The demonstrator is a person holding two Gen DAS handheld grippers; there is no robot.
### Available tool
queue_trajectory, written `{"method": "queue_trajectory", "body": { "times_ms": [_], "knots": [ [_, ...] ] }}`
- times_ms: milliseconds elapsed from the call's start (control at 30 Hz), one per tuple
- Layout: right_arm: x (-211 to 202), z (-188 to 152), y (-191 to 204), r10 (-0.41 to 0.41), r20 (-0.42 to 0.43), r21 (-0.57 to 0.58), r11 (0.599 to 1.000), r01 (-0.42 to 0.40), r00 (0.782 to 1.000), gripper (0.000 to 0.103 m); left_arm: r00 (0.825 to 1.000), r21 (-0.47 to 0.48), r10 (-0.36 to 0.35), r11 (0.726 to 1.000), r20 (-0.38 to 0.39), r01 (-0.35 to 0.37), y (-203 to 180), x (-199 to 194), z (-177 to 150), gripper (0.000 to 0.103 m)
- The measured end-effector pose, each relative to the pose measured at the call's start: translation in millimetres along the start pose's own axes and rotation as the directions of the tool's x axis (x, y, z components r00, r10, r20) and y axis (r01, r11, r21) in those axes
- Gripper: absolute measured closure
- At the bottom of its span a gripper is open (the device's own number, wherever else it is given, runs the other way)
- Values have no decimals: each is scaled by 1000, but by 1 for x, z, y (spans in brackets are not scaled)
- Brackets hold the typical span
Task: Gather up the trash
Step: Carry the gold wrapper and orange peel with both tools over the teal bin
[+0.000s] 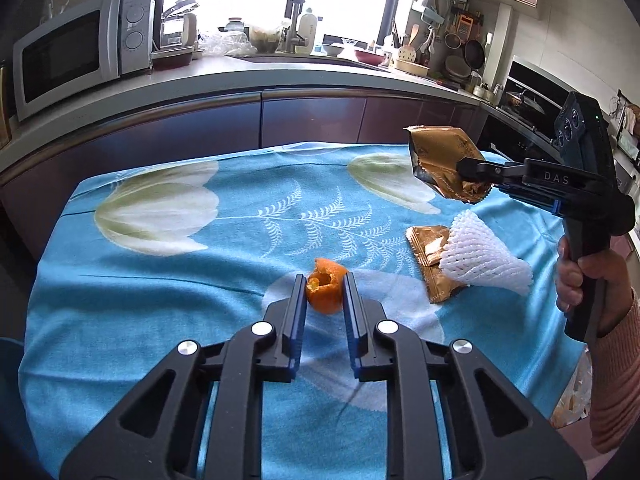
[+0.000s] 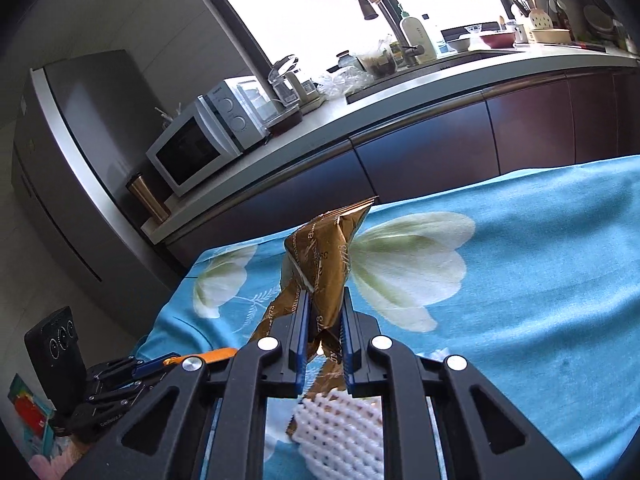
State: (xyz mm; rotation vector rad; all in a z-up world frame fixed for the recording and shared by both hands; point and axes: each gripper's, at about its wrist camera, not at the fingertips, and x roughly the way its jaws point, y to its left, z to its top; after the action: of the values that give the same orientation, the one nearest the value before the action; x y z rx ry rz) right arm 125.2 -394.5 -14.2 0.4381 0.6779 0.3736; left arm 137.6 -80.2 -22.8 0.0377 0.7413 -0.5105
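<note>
My left gripper (image 1: 325, 286) is shut on a hollow orange peel (image 1: 326, 292), held just over the blue flowered tablecloth (image 1: 200, 300). To the right, my right gripper (image 1: 466, 172) holds a crumpled gold wrapper (image 1: 436, 160) well above the table. The right wrist view shows that wrapper (image 2: 326, 268) pinched between the shut right gripper's (image 2: 325, 304) pads and sticking up past them. On the cloth lie a second gold wrapper (image 1: 426, 264) and a white foam fruit net (image 1: 480, 258), which partly covers it. The net (image 2: 340, 428) also shows under the right gripper.
A kitchen counter (image 1: 240, 76) with a microwave (image 1: 76, 52) and a sink tap (image 1: 294, 28) runs behind the table. A hand in a pink sleeve (image 1: 616, 360) grips the right tool. Something pale and orange (image 1: 576, 400) sits beyond the table's right edge.
</note>
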Motion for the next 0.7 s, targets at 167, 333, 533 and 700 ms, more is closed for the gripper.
{"method": "queue_trajectory", "body": {
  "times_ms": [167, 333, 533, 700],
  "knots": [
    [1, -17, 28, 77, -19, -17, 997, -78, 997, 90, 1000, -29, 24, 999, 19, -24, 16, -24, -12, 86],
    [8, -34, 57, 127, -57, -50, 990, -130, 990, 90, 998, -57, 49, 997, 36, -47, 33, -47, -24, 86],
    [20, -51, 89, 166, -102, -86, 981, -175, 981, 90, 995, -88, 83, 993, 51, -78, 52, -74, -38, 86],
    [26, -59, 106, 194, -125, -99, 973, -207, 973, 90, 992, -107, 103, 990, 69, -95, 66, -94, -46, 86]
  ]
}}
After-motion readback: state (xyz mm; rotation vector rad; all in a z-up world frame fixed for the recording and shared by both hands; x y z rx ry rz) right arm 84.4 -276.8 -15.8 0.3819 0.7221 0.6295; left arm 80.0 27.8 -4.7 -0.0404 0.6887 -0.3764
